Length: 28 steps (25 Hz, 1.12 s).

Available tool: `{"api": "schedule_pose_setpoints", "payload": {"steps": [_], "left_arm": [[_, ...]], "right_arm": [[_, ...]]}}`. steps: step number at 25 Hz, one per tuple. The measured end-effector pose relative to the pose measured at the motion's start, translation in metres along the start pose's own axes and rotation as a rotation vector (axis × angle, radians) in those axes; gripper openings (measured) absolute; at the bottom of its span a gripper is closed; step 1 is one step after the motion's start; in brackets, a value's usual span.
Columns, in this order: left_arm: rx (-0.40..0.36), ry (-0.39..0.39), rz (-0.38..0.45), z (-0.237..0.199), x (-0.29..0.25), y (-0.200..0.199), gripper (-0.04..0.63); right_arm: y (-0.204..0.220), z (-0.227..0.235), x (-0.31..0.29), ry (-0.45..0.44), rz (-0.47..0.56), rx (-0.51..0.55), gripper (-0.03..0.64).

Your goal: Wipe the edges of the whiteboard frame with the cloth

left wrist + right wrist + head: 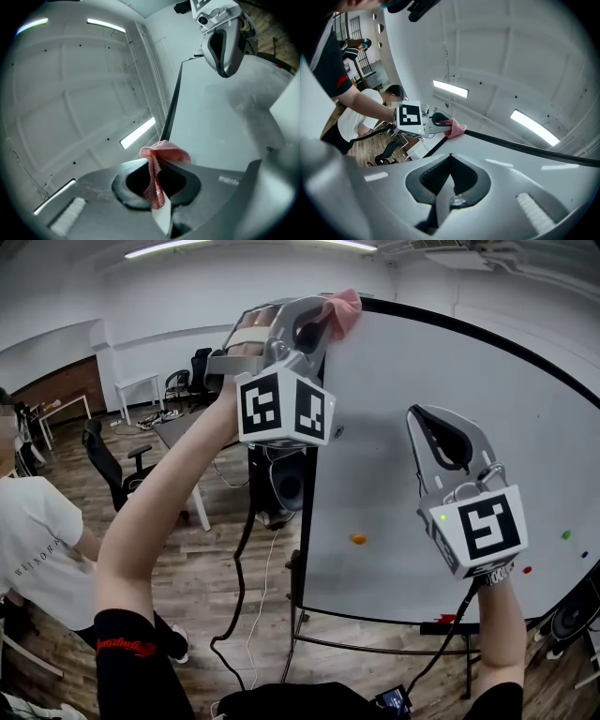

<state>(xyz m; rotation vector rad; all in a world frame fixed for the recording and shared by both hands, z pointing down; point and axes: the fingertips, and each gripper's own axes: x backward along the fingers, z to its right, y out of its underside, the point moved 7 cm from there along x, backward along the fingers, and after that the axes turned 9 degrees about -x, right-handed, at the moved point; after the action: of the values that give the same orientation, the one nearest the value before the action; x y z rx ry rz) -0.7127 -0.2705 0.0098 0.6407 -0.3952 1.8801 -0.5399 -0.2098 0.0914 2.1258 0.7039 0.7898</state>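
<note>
My left claw (pixel 322 326) is clamped on the pink cloth (pixel 343 309) at the top-left corner of the whiteboard frame (pixel 308 512), upper middle of the head view. My right claw (pixel 428 425) is closed on nothing, in front of the board face. Risk, as I judge it: the small pinch slips under drag, or bare claw scrapes the frame. There is open air left of the corner, and the top edge is unobstructed rightward.

Top corner of whiteboard frame (pixel 308 512), pink cloth (pixel 343 311) pinched there in left gripper (pixel 322 326), right gripper (pixel 419 414) lower before whiteboard face (pixel 394 371), jaws together, orange magnet (pixel 358 539) below.
</note>
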Motion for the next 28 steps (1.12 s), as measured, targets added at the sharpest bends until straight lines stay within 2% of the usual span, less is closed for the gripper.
{"api": "schedule_pose_setpoints", "payload": {"steps": [8, 24, 28], "left_arm": [[0.004, -0.011, 0.013, 0.007, -0.001, 0.004, 0.023], [-0.061, 0.025, 0.01, 0.006, -0.013, -0.017, 0.023], [-0.126, 0.043, -0.008, 0.011, -0.018, -0.031, 0.023]], "right_arm": [[0.011, 0.002, -0.005, 0.026, -0.012, 0.015, 0.002], [0.017, 0.021, -0.005, 0.032, -0.013, 0.032, 0.002], [0.02, 0.028, 0.003, 0.031, -0.009, 0.046, 0.002]]}}
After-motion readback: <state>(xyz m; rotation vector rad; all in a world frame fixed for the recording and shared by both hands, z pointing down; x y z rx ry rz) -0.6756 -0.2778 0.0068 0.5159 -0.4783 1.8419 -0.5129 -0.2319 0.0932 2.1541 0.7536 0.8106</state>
